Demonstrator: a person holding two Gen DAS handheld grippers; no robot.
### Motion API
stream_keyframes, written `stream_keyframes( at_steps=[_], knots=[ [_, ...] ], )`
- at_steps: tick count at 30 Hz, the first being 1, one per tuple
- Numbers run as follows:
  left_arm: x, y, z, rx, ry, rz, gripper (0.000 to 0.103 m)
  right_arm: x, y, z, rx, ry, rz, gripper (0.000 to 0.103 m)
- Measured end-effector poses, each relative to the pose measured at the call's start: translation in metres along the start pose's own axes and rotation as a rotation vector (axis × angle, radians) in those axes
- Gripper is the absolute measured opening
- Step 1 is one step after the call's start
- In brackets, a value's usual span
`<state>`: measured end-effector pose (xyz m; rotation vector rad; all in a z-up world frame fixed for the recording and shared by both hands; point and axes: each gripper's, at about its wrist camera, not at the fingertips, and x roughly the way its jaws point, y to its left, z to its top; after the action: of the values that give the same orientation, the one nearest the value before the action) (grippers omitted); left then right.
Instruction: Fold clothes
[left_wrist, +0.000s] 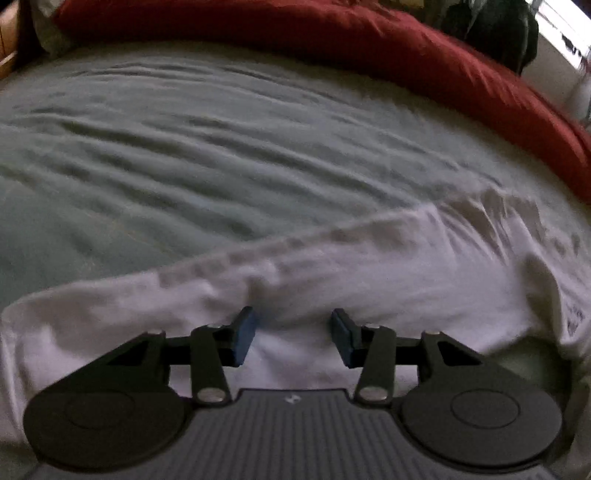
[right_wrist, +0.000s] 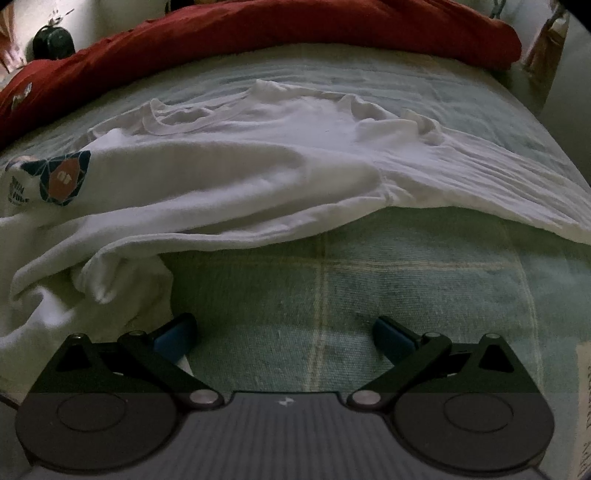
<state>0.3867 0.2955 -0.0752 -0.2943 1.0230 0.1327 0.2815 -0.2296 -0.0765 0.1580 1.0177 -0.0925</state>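
A white T-shirt (right_wrist: 258, 173) lies rumpled on the pale green bedspread (right_wrist: 369, 288), a red blanket (right_wrist: 295, 33) bunched along the far edge. The left gripper (left_wrist: 292, 336) hangs over the shirt, jaws apart; the right gripper (right_wrist: 284, 339) — spread wide — over bare bedspread.

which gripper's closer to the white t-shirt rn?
Left. The left gripper sits over the white t-shirt, jaws open. The right gripper hovers over bare bedspread, the shirt just beside its left finger.

low wrist views, shared white shirt (left_wrist: 369, 280)
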Motion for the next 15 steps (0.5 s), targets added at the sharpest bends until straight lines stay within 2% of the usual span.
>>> stream_keyframes(
  at_steps=[5, 7, 11, 15],
  knots=[
    [-0.006, 0.019, 0.014, -0.058, 0.013, 0.045, 0.045, 0.002, 0.001, 0.000, -0.006, 0.009, -0.003, 0.103],
    [-0.007, 0.013, 0.007, -0.030, 0.016, 0.045, 0.046, 0.003, 0.002, -0.001, -0.007, 0.005, -0.010, 0.103],
    [-0.010, 0.001, -0.007, 0.026, 0.022, 0.044, 0.059, 0.005, 0.005, -0.003, -0.007, -0.004, -0.025, 0.103],
    [-0.013, -0.011, -0.021, 0.082, 0.027, 0.044, 0.062, 0.007, 0.007, -0.005, -0.014, -0.014, -0.038, 0.103]
  ],
)
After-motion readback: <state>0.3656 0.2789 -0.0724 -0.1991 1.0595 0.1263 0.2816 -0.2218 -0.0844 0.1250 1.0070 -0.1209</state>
